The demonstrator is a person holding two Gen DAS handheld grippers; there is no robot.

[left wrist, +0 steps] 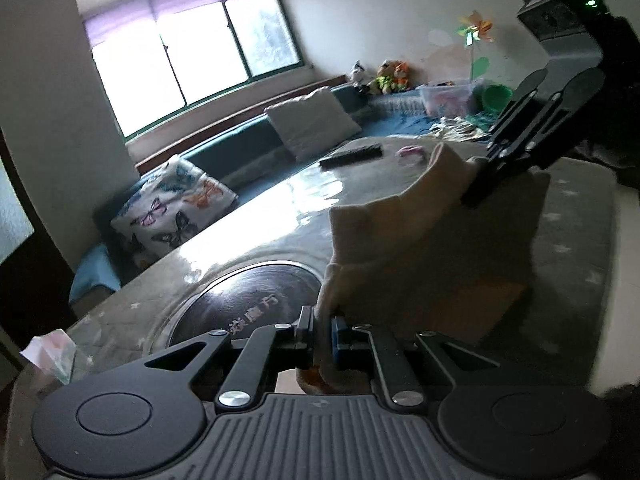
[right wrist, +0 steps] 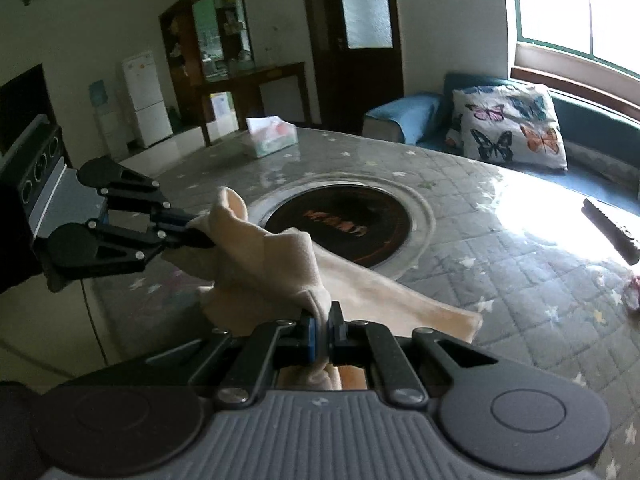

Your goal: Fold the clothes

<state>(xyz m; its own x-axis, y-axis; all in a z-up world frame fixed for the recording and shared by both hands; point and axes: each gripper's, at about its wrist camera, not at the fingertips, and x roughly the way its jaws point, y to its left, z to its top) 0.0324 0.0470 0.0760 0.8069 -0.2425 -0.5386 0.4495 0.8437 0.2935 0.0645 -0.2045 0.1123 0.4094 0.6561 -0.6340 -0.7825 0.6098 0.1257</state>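
A cream-coloured garment hangs lifted between my two grippers above the quilted table cover. My left gripper is shut on one edge of the cloth, low in the left wrist view. The right gripper shows at upper right there, pinching the far edge. In the right wrist view my right gripper is shut on the garment, whose loose end trails onto the table. My left gripper grips the other corner at the left.
A round dark hotplate is set into the table's middle. A tissue box stands at the far side, a dark remote at the right, a small pink item beyond. A sofa with a butterfly cushion lines the window.
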